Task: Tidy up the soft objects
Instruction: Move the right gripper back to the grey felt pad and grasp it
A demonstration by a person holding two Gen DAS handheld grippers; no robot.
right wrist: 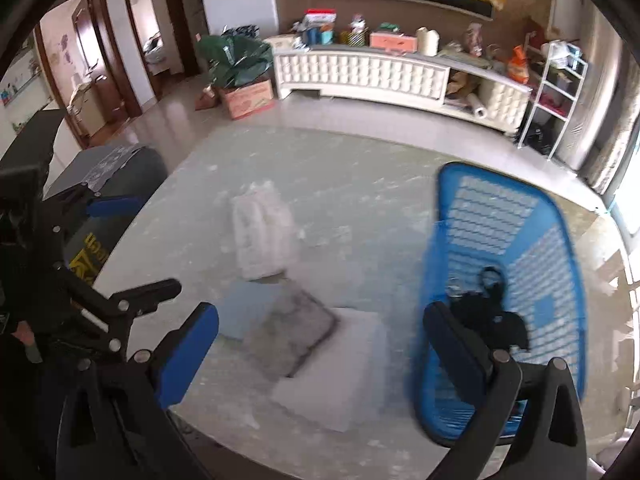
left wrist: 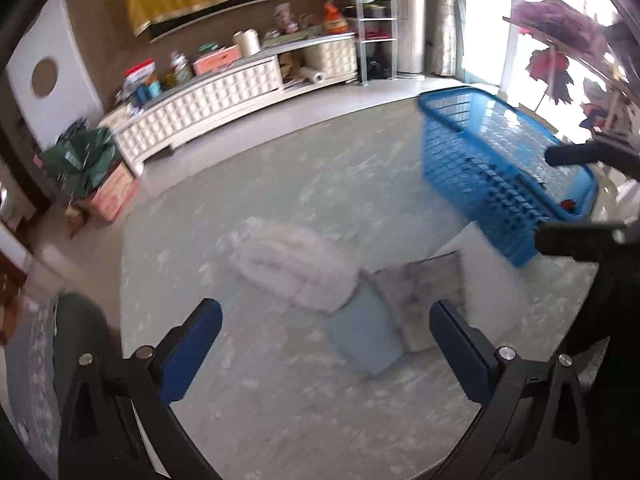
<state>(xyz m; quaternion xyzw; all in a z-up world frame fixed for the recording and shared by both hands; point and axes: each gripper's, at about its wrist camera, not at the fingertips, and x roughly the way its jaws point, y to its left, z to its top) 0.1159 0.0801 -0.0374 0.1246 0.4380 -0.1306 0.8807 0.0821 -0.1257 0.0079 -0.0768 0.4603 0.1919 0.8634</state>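
Both the left gripper (left wrist: 326, 344) and the right gripper (right wrist: 320, 344) are wide open and empty. The left one should lower onto the white towel (left wrist: 294, 266), pinch one thick fold, then carry it to the blue basket (left wrist: 492, 172).

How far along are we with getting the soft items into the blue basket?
One dark item already lies in the blue basket. Nothing is in hand: the left gripper and right gripper are both open and empty. Still on the table: the white fluffy bundle, the light blue cloth, the grey cloth and the white cloth.
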